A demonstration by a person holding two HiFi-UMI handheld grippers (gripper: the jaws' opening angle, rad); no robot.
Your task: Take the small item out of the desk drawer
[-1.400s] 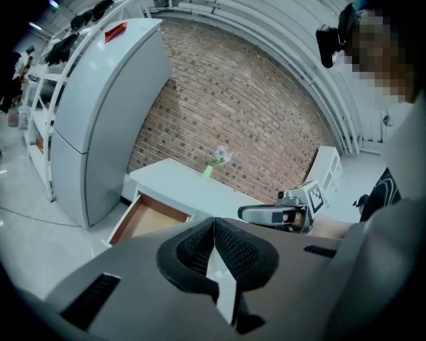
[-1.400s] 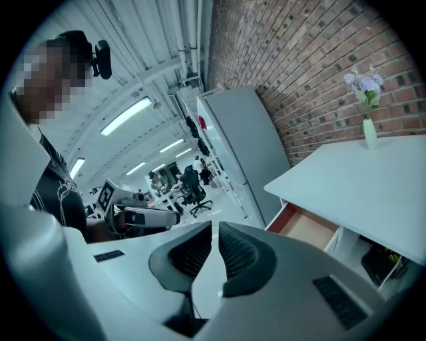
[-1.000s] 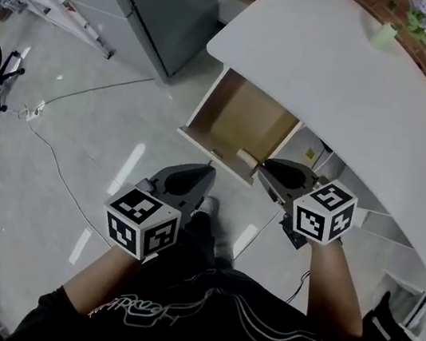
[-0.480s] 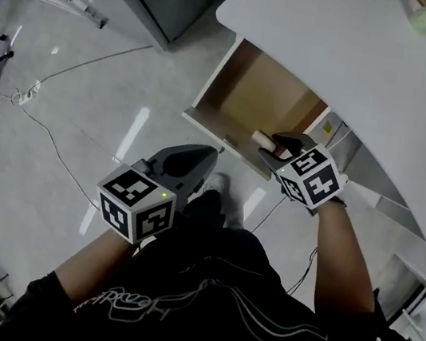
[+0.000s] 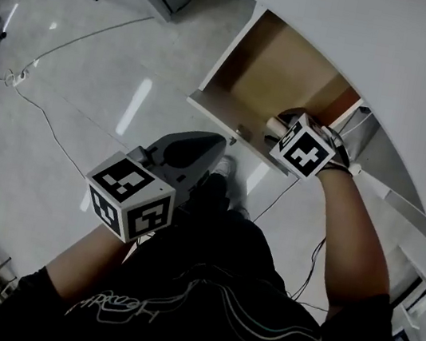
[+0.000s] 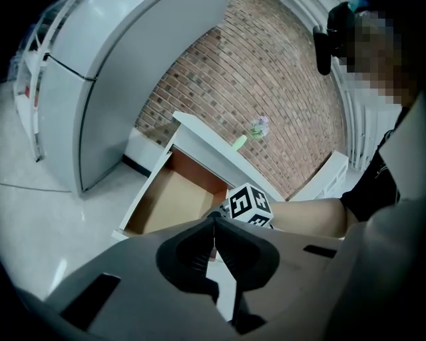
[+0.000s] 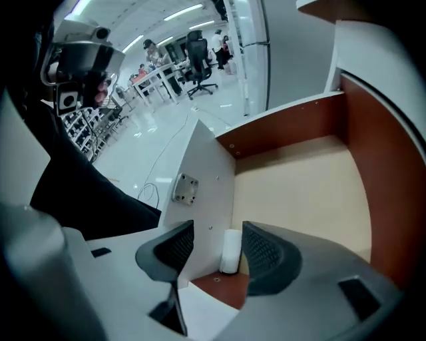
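The open wooden drawer (image 5: 267, 65) sticks out from under the white desk (image 5: 392, 66). A small white cylinder (image 7: 230, 252) stands in its near right corner, against the inside of the front panel (image 7: 200, 180). My right gripper (image 7: 216, 243) hangs over that corner with its jaws opening. They straddle the front panel and the cylinder, and the pads do not press on it. In the head view the marker cube (image 5: 304, 147) hides most of the right gripper, and the cylinder (image 5: 273, 125) peeks out beside it. My left gripper (image 5: 216, 143) is shut and empty, held over the floor short of the drawer.
The desk top carries a small green pot with flowers (image 6: 256, 130) at its far side. A grey cabinet (image 6: 100, 100) stands left of the drawer, before a brick wall (image 6: 279, 86). A cable (image 5: 50, 130) runs across the shiny floor. The person's shoes (image 5: 225, 172) are below the drawer front.
The right gripper has moved forward from in front of the drawer to over its near corner, and its jaws have gone from shut to wide apart. The left gripper has hardly shifted.
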